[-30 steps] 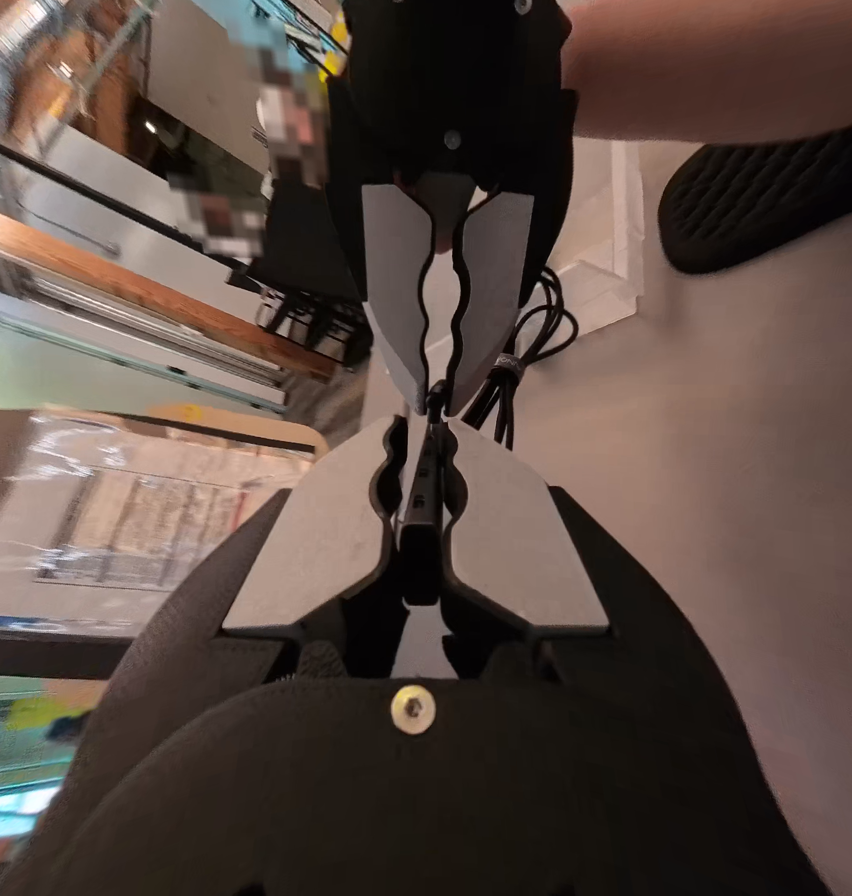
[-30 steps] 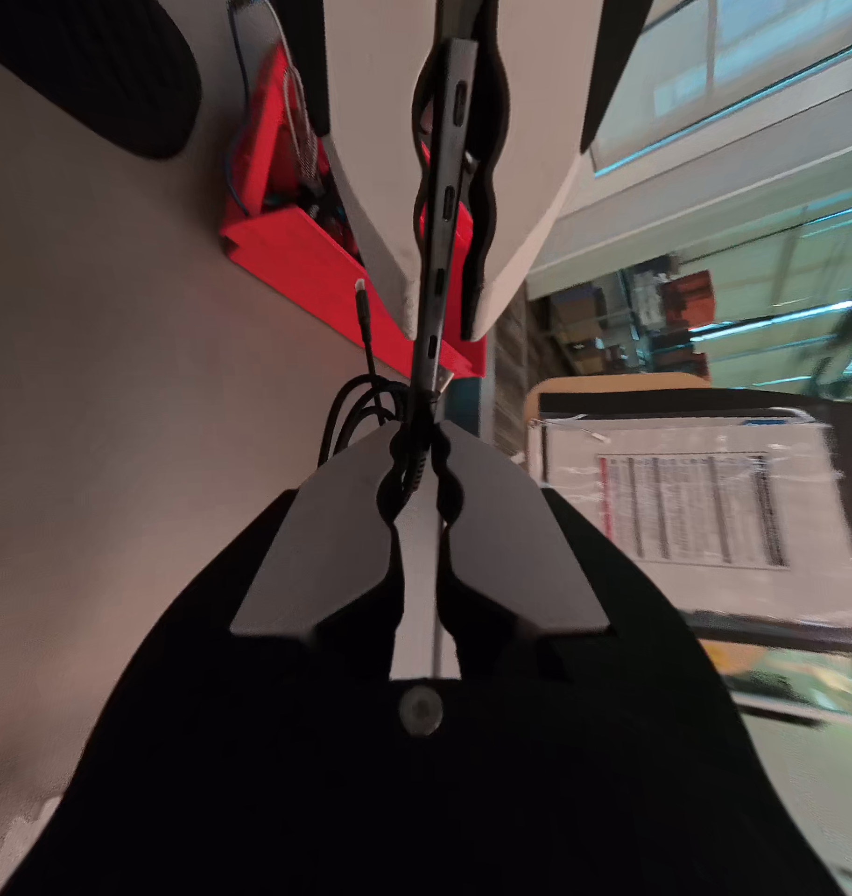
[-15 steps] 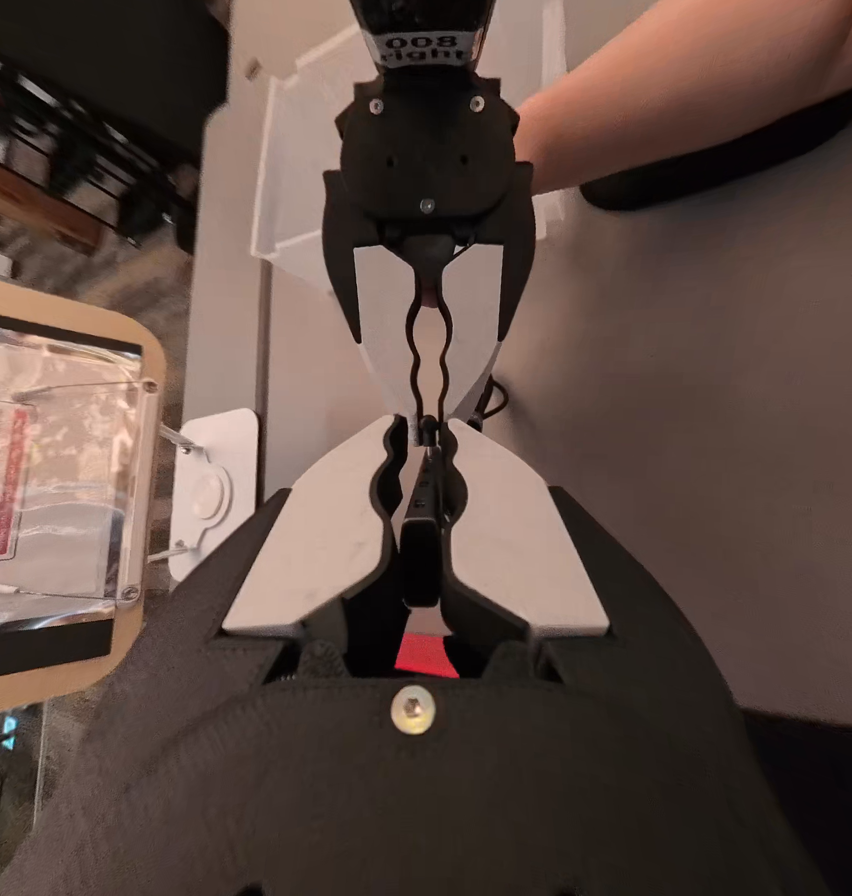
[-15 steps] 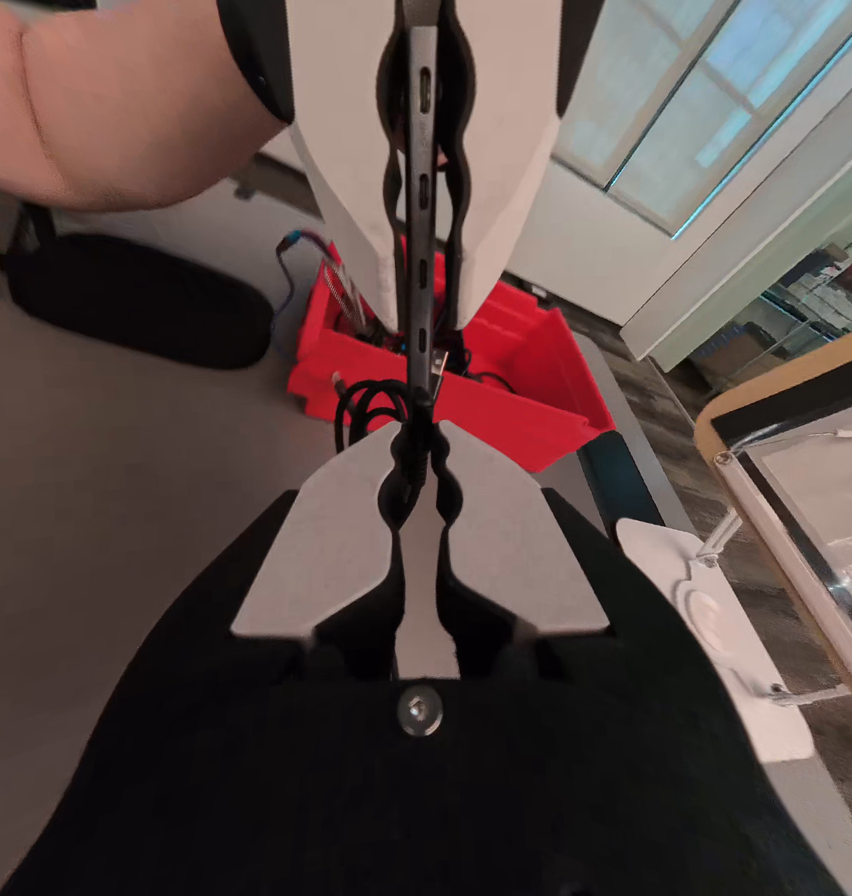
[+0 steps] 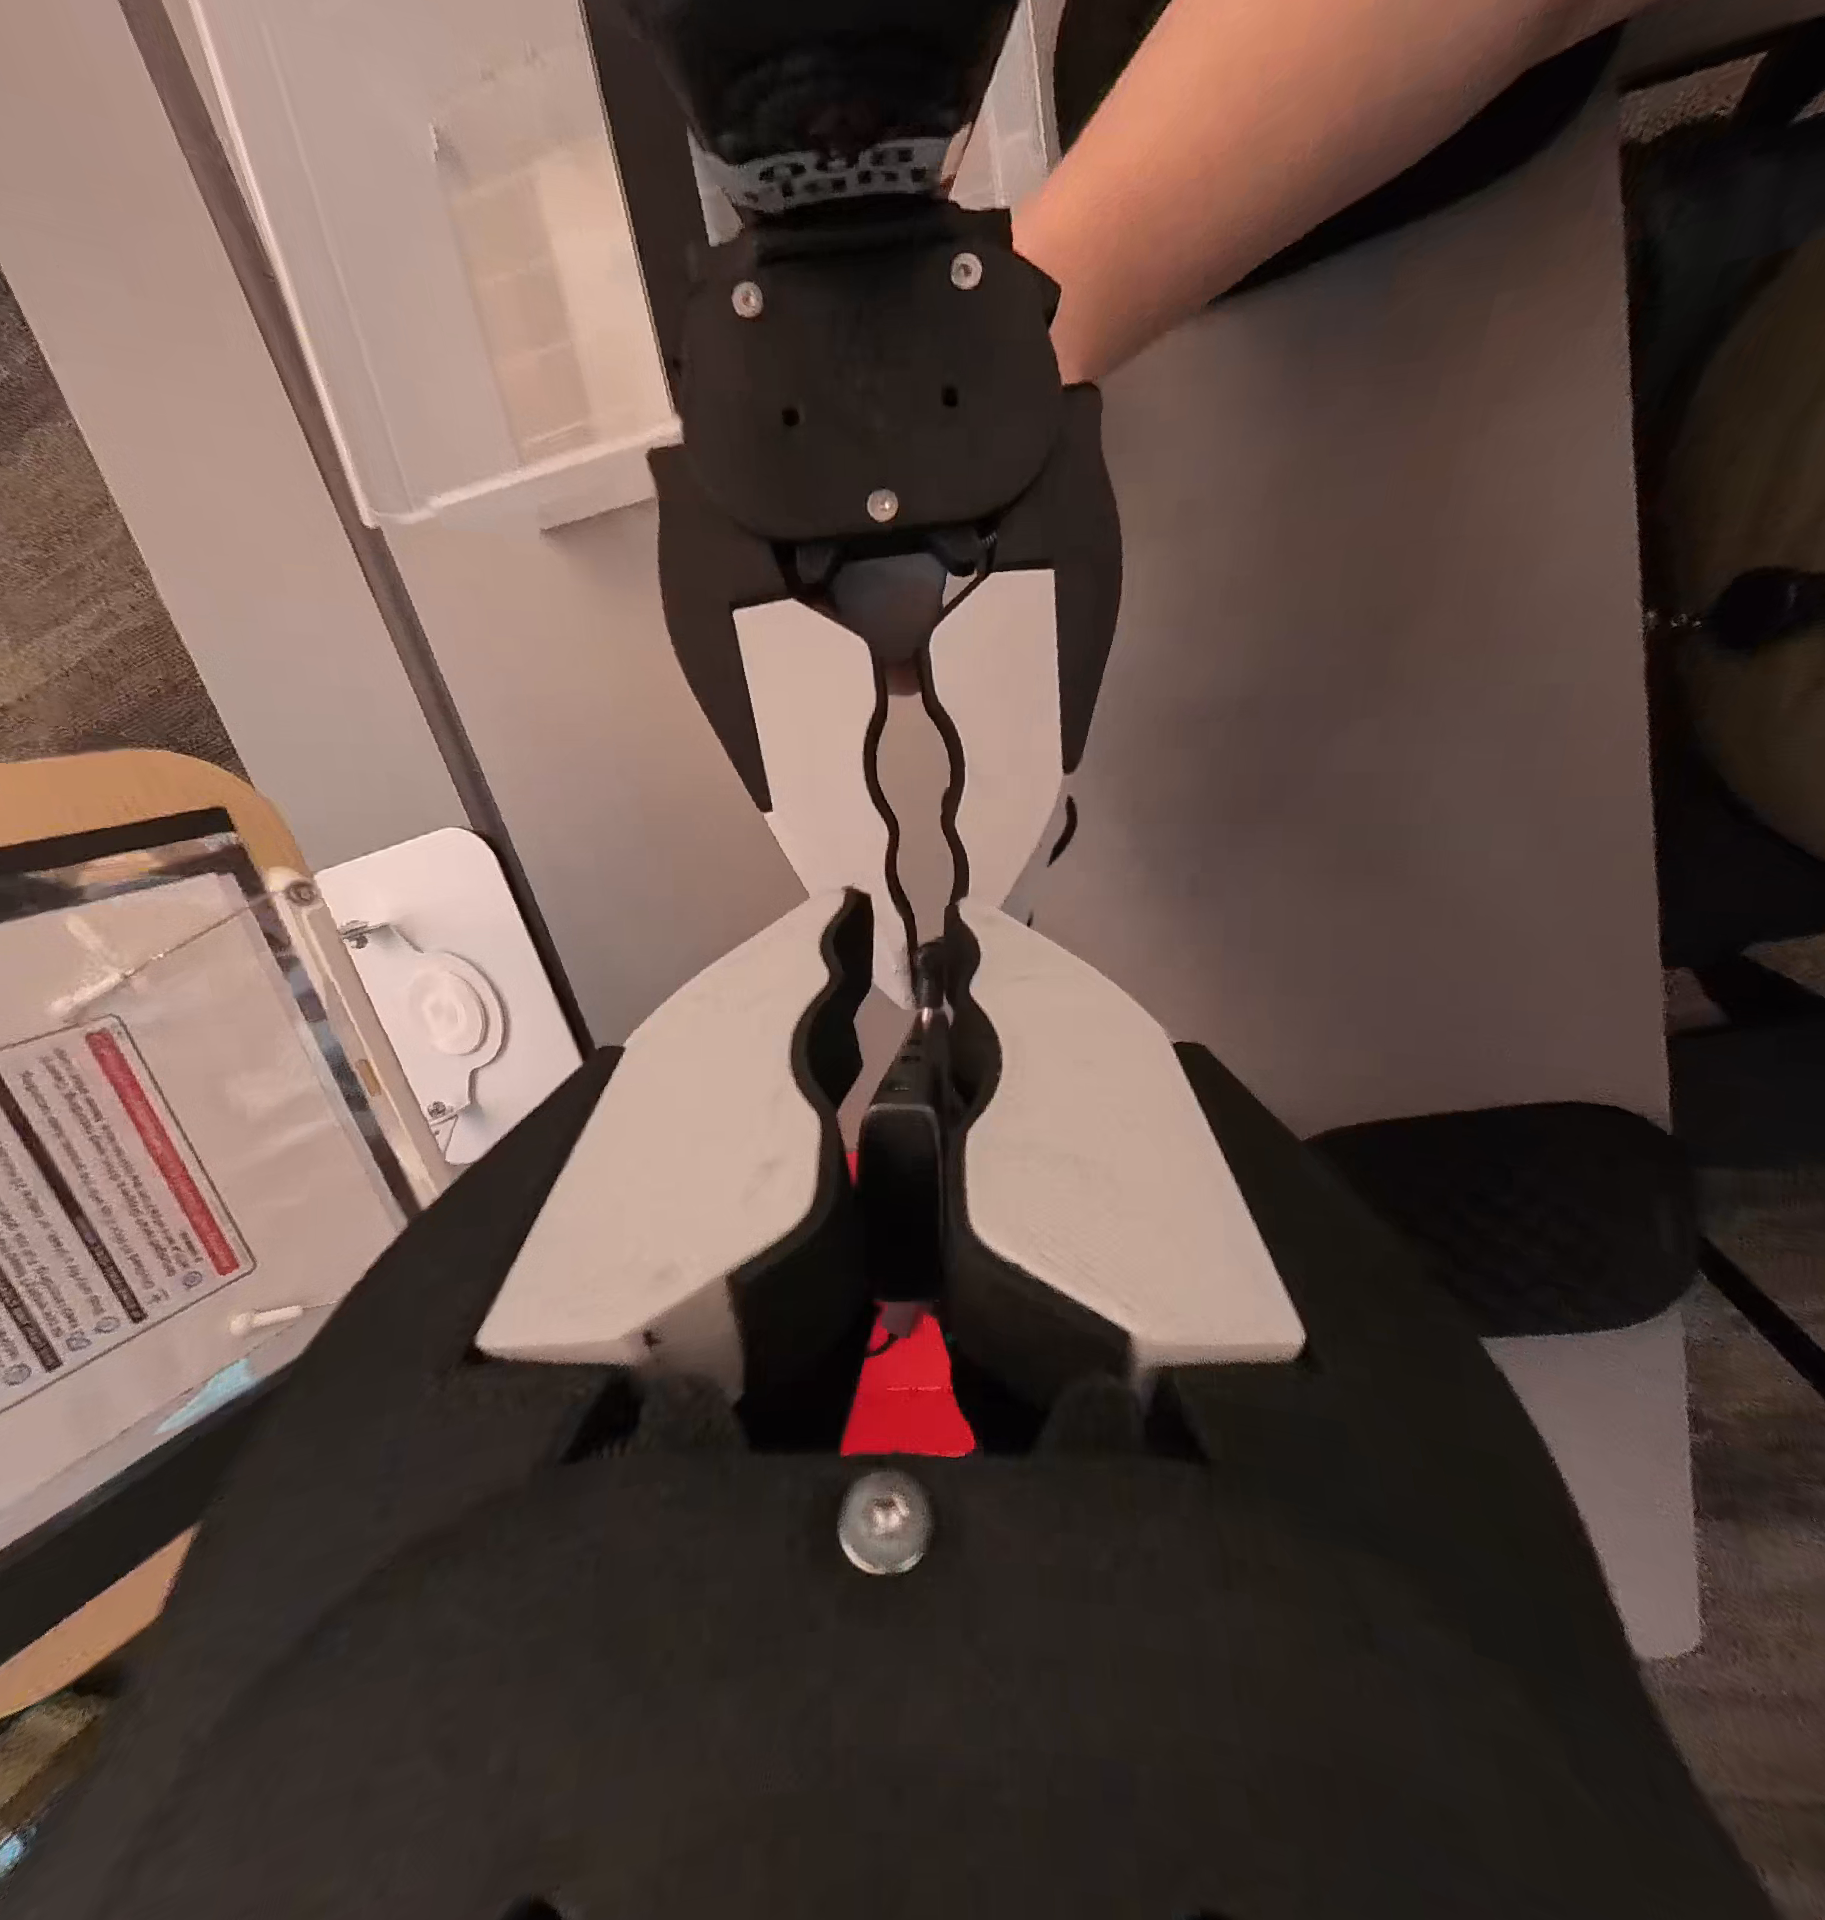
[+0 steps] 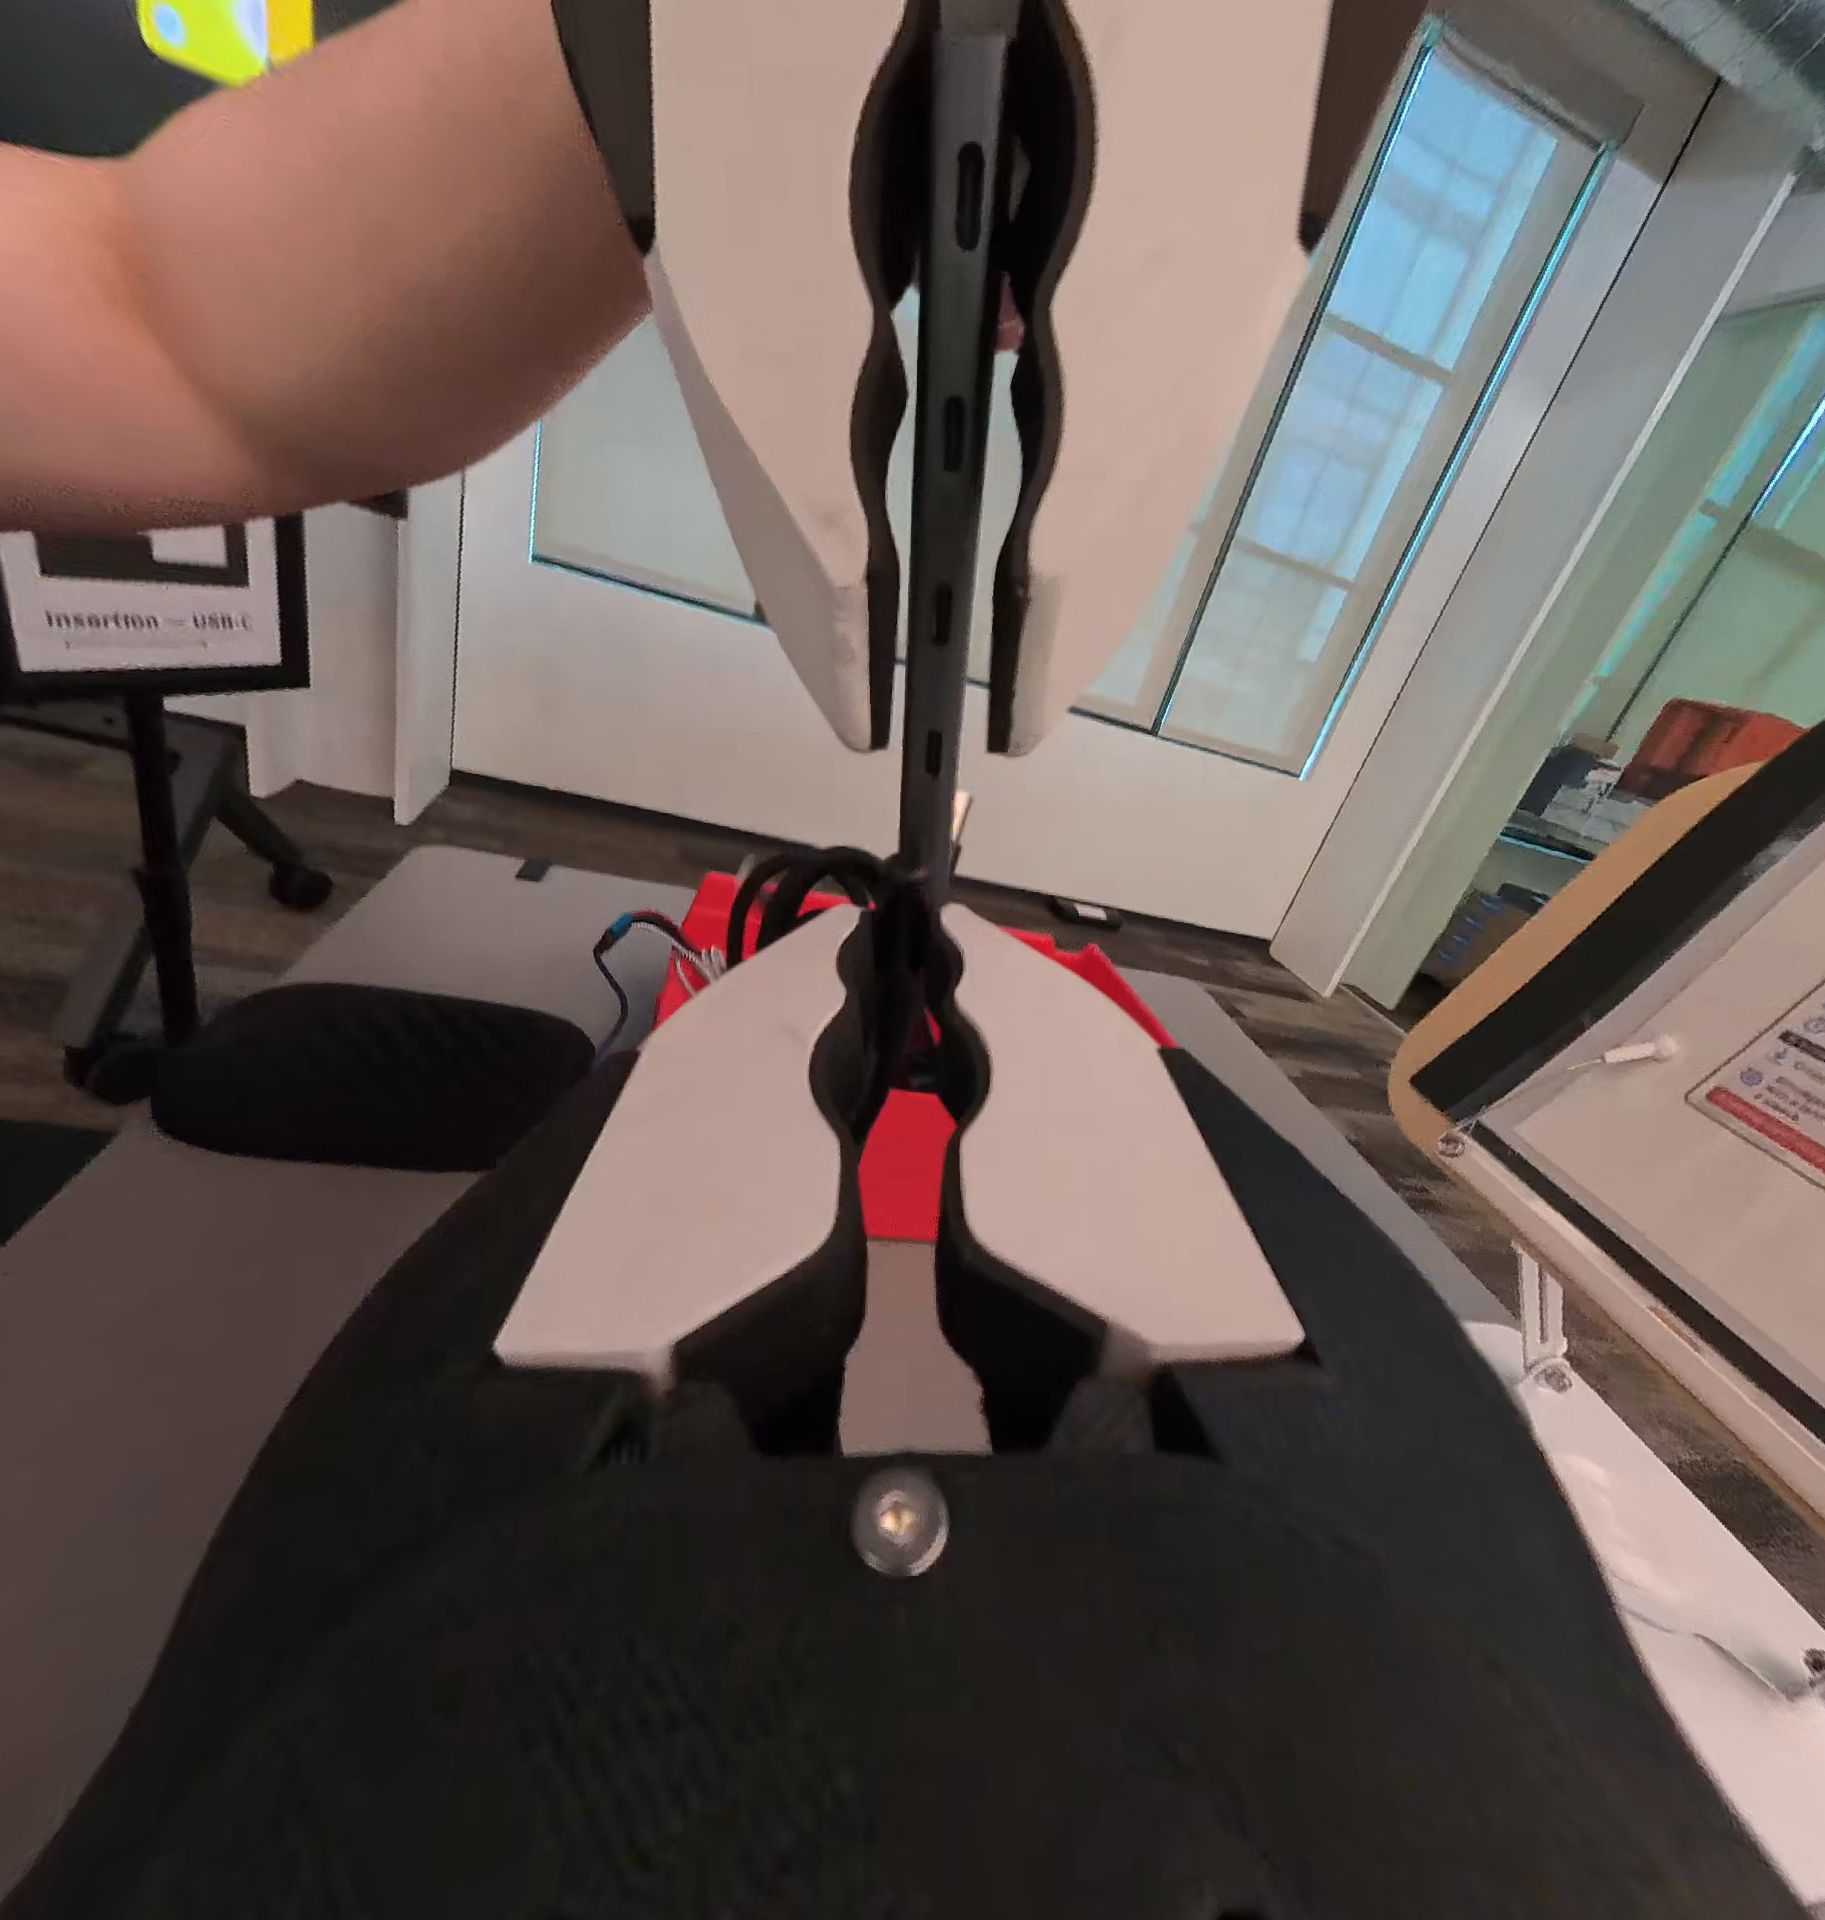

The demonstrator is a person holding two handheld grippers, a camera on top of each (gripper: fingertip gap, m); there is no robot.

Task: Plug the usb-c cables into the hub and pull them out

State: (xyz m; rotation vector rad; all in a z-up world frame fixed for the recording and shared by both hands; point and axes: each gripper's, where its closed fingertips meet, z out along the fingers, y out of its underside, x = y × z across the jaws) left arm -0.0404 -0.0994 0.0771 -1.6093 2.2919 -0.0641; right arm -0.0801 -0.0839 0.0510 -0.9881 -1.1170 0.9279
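Observation:
My left gripper [image 5: 913,920] is shut on the dark grey hub [image 5: 900,1153], held edge-on between its white fingers. My right gripper [image 5: 929,940] faces it tip to tip from above, with a person's arm [image 5: 1251,177] behind it. In the right wrist view my right gripper [image 6: 903,925] is shut on the black usb-c cable [image 6: 892,977], right at its plug. The plug meets the near end of the hub [image 6: 939,468], which hangs from the left gripper [image 6: 944,727]. The cable's coiled slack [image 6: 783,894] hangs to the left. Whether the plug is fully seated is hidden.
A red bin [image 6: 1105,977] with wires stands on the grey table [image 5: 1355,727] behind the grippers. A black wrist pad [image 6: 368,1070] lies at the left. A white bin [image 5: 492,343], a white mount plate [image 5: 420,997] and a framed printed sheet [image 5: 87,1174] are at the side. Some 5 centimeters of space lies between my two pairs of fingers.
Both grippers have swung together, still tip to tip, so the views have turned from the tabletop toward the room. The hub and the cable plug stay gripped and joined.

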